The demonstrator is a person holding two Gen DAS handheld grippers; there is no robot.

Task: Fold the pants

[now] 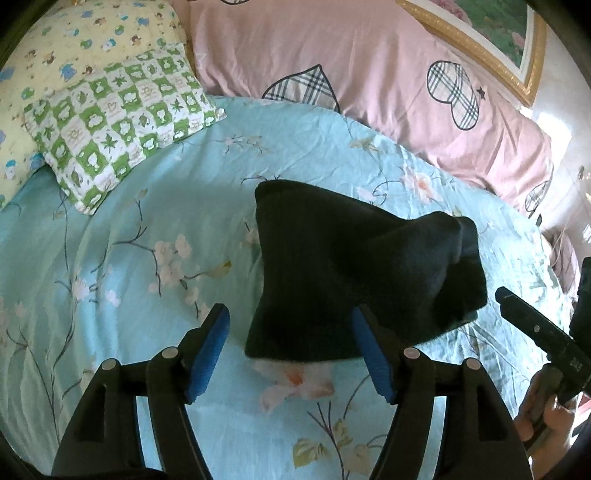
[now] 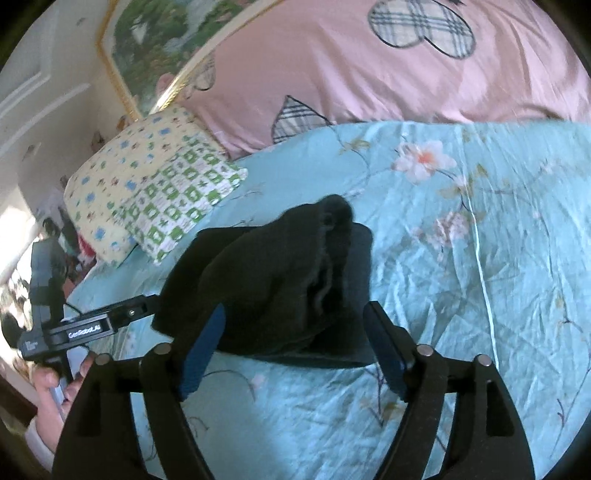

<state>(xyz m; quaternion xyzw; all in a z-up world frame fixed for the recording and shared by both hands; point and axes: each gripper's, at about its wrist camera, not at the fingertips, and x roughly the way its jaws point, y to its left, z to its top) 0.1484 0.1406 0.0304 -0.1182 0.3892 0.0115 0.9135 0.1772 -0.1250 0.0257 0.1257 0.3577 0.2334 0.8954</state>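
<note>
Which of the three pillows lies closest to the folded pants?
The green-and-white checked pillow, the smallest, lies nearest the dark pants; it rests against the yellow pillow, left of the pink one.

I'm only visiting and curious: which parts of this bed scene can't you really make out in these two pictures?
- Folded black pants: inner layers hidden by the top fold, both views.
- Framed picture: cut off by the edge, left wrist view.
- Hand holding the other gripper: cropped at the rim, right wrist view.
- Room corner beyond the pillows: blurred, too small.
</note>
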